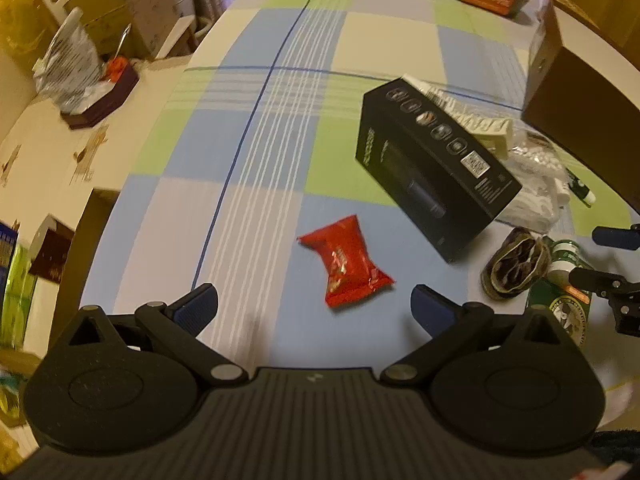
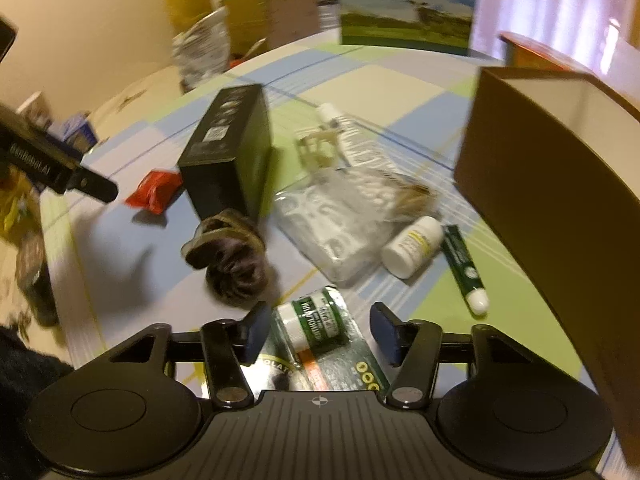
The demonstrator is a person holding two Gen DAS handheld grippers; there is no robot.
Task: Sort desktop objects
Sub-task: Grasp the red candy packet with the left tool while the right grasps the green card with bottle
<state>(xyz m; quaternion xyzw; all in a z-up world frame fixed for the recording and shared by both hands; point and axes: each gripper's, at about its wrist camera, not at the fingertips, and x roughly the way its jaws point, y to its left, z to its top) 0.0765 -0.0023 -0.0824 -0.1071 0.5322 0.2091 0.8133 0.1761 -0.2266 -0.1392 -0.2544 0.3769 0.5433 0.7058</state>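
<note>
Sorting is under way, judging by the spread of loose things on the checked desk (image 2: 132, 248). The right gripper (image 2: 316, 330) hangs over the near edge of the desk with its jaws part-way in, one on each side of a small green-and-white pot (image 2: 310, 322) that stands on a green blister card (image 2: 344, 364); a gap shows at each pad, so the pot sits between them and is not yet pinched. The next move calls for closing squarely on the pot and lifting it, card and all if they are joined, probably toward the open brown box (image 2: 560, 160) at the right edge. The left gripper (image 1: 316, 302) hovers with jaws wide and empty over a red snack packet (image 1: 348, 266) lying near the middle of the desk, just beside a black carton (image 1: 436, 160). Near the pot lie a dark crumpled pouch (image 2: 232, 256), a clear plastic bag (image 2: 340, 220), a white bottle (image 2: 412, 246) and a green tube (image 2: 466, 266). Hard to read: both views are smeared, print on the card is cut off by the gripper body, whether pot and card are one piece cannot be told, and the box's inside is out of sight.
</note>
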